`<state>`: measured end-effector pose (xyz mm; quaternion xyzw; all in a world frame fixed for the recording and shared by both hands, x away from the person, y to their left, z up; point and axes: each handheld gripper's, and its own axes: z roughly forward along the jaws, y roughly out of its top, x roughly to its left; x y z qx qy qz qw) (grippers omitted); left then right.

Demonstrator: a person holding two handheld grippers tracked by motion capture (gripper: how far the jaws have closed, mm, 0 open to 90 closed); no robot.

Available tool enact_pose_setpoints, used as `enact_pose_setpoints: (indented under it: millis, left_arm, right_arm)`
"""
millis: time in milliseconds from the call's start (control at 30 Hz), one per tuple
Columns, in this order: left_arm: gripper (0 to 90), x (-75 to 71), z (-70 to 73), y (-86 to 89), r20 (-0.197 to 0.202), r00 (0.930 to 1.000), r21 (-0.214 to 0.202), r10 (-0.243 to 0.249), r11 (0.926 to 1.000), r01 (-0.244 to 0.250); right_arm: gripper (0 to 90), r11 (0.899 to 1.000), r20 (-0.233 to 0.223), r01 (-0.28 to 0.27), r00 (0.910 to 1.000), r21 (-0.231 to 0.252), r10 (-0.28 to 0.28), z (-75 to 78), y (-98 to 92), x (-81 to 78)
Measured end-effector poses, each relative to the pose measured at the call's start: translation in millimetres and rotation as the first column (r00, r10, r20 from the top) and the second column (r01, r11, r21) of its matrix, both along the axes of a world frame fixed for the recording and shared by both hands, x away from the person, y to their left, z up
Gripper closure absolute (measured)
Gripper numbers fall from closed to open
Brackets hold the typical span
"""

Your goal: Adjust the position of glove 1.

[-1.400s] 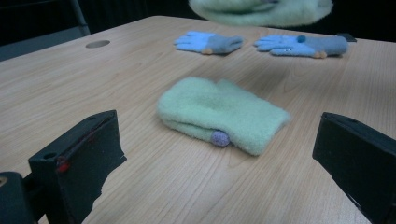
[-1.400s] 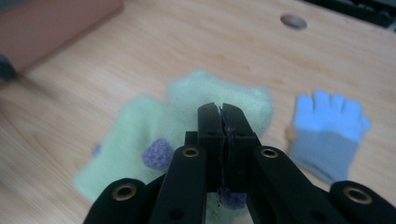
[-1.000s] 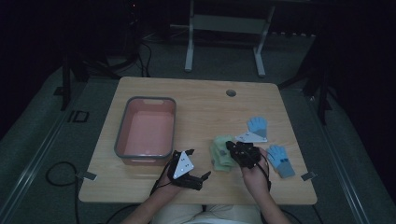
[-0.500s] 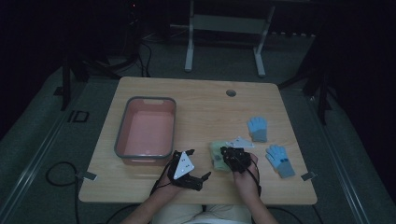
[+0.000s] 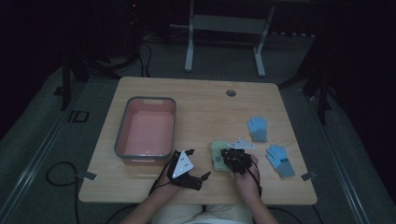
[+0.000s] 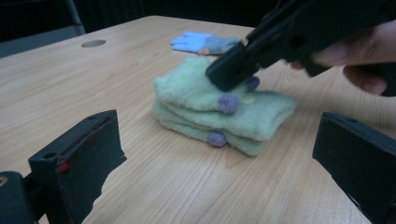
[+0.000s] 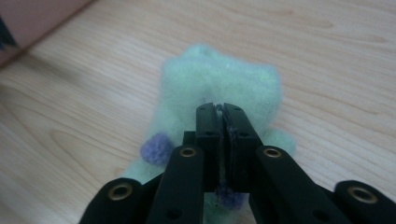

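Observation:
Two fuzzy green gloves [image 5: 217, 156] with purple dots lie stacked near the table's front edge [image 6: 224, 109]. My right gripper [image 5: 225, 156] points down onto the top glove [image 7: 219, 79]; its jaws [image 7: 223, 112] stand almost together with a little green fuzz pinched between the pads, and they have just been opening slightly. In the left gripper view the right gripper's tip [image 6: 229, 74] rests on top of the stack. My left gripper [image 5: 198, 164] sits just left of the gloves, open and facing them [image 6: 219, 123], with nothing between its jaws.
A pink tub [image 5: 122, 140] with a grey rim stands to the left [image 7: 37, 18]. Two blue gloves [image 5: 257, 128] [image 5: 280, 160] lie apart at the right; one of them [image 6: 201, 43] shows behind the green stack. A cable hole [image 5: 230, 93] is near the far edge.
My right gripper has moved left and down onto the green gloves. The left gripper has stayed put.

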<state>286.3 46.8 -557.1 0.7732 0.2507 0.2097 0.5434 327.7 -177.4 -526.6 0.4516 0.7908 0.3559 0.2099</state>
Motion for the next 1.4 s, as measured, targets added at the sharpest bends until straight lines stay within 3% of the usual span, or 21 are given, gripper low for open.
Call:
enact_pose_setpoints:
  millis: [100,267,367,400,500,567,633,667,700,733,800,833,867,933,967,1000,1100,1200,1233,1333,1400]
  left_arm:
    - [1.1,0.4,0.1,-1.1,-0.002,1.0,-0.007,0.009,0.9999,-0.009]
    - [3.9,-0.4,4.5,-10.3,-0.057,0.9977,0.053,-0.037,0.9978,0.04]
    - [3.9,-0.5,7.6,-14.7,-0.092,0.9937,0.058,-0.065,0.9958,0.071]
    - [3.8,-2.4,12.5,-19.7,-0.119,0.9875,0.069,-0.103,0.9913,0.112]
    - [4.0,-3.4,17.1,-23.0,-0.142,0.9753,0.061,-0.169,0.9819,0.179]
    - [8.3,-2.5,20.6,-23.9,-0.136,0.9629,0.037,-0.233,0.97,0.24]
    - [14.1,1.4,22.0,-26.6,-0.153,0.956,0.047,-0.25,0.9644,0.26]
    - [14.2,4.5,22.2,-29.4,-0.17,0.9516,0.061,-0.256,0.961,0.27]
    - [14.6,6.0,22.0,-31.7,-0.168,0.9504,0.077,-0.262,0.9577,0.277]
    - [14.7,6.8,22.0,-33.4,-0.165,0.9499,0.089,-0.266,0.955,0.283]
    - [21.6,7.5,23.0,-37.6,-0.144,0.9502,0.116,-0.276,0.9488,0.294]
    - [23.4,7.5,23.0,-37.6,-0.144,0.9502,0.116,-0.276,0.9488,0.294]
    - [27.2,8.0,24.5,-40.7,-0.128,0.9489,0.139,-0.288,0.9421,0.305]
    - [30.7,10.1,27.6,-46.0,-0.111,0.9401,0.164,-0.322,0.927,0.337]
    - [33.7,10.1,27.6,-46.0,-0.111,0.9401,0.164,-0.322,0.927,0.337]
    - [38.6,14.4,30.1,-52.9,-0.097,0.9316,0.193,-0.35,0.9116,0.363]
    - [41.9,19.3,29.4,-61.1,-0.085,0.9257,0.228,-0.369,0.8972,0.378]
    - [45.8,23.0,26.4,-65.9,-0.071,0.9256,0.265,-0.372,0.8877,0.377]
    - [46.4,27.1,23.1,-69.4,-0.052,0.9313,0.329,-0.361,0.8742,0.357]
    - [47.8,34.0,17.1,-71.8,-0.08,0.9265,0.371,-0.368,0.8515,0.37]
    - [47.7,34.9,14.6,-72.6,-0.081,0.9275,0.386,-0.365,0.8464,0.367]
  right_arm:
    - [72.6,0.999,0.037,-0.028,0.9989,0.028,0.027,10.5,-3.2,-4.0]
    - [43.7,0.988,0.087,-0.122,0.9897,0.092,0.114,28.1,-15.7,-3.6]
    - [40.3,0.987,0.112,-0.125,0.9872,0.1,0.113,31.5,-21.0,-2.5]
    - [33.6,0.977,0.113,-0.142,0.9857,0.158,0.125,38.0,-32.3,-1.4]
    - [22.7,0.963,0.105,-0.163,0.9841,0.214,0.144,43.0,-40.2,-0.5]
    - [14.6,0.956,0.098,-0.199,0.9784,0.213,0.182,44.0,-41.9,1.1]
    - [12.3,0.948,0.087,-0.231,0.9723,0.218,0.217,44.1,-42.5,2.6]
    - [12.0,0.945,0.074,-0.239,0.9708,0.223,0.228,43.9,-42.1,3.6]
    - [13.8,0.951,0.089,-0.239,0.9702,0.195,0.226,43.7,-40.9,3.2]
    - [15.7,0.948,0.108,-0.264,0.9629,0.178,0.248,43.6,-40.2,2.9]
    - [31.4,0.946,0.16,-0.289,0.9508,0.149,0.266,44.8,-40.0,2.3]
    - [41.2,0.948,0.174,-0.304,0.9426,0.096,0.285,45.4,-39.3,3.8]
    - [49.8,0.948,0.179,-0.314,0.9365,0.046,0.302,45.2,-38.4,7.4]
    - [54.3,0.947,0.168,-0.318,0.9367,0.039,0.307,45.0,-38.5,12.4]
    - [54.3,0.947,0.168,-0.318,0.9367,0.039,0.307,45.0,-38.5,12.4]
    - [58.2,0.948,0.119,-0.312,0.9454,0.057,0.304,42.4,-40.2,30.0]
    - [53.5,0.955,0.084,-0.289,0.9555,0.066,0.283,37.0,-40.0,43.4]
    - [52.4,0.958,0.038,-0.273,0.962,0.087,0.27,28.1,-38.8,53.5]
    - [52.5,0.956,0.016,-0.271,0.9625,0.111,0.271,24.8,-39.0,57.0]
    - [51.3,0.954,-0.045,-0.267,0.9602,0.139,0.276,14.2,-38.3,66.2]
    - [50.1,0.955,-0.063,-0.266,0.9591,0.132,0.276,10.2,-37.7,68.8]
